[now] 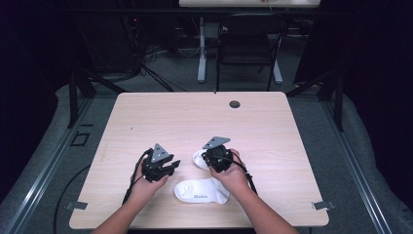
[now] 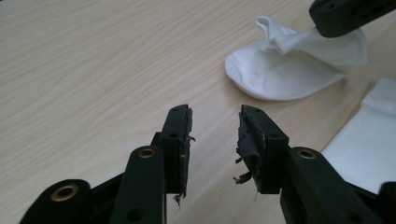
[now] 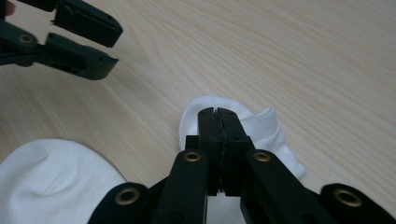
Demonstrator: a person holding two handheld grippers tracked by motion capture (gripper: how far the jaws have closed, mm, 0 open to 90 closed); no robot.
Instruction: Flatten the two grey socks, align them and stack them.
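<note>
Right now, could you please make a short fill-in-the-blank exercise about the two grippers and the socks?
1. The right gripper is shut on a white ___.
2. The left gripper has its jaws ___, with nothing between them.
3. The other sock lies flat on the ___.

Missing words: sock; open; table

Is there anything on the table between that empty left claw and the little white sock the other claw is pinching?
Nothing: the left gripper view shows bare wood between the left gripper, jaws apart and empty, and the pinched sock.
</note>
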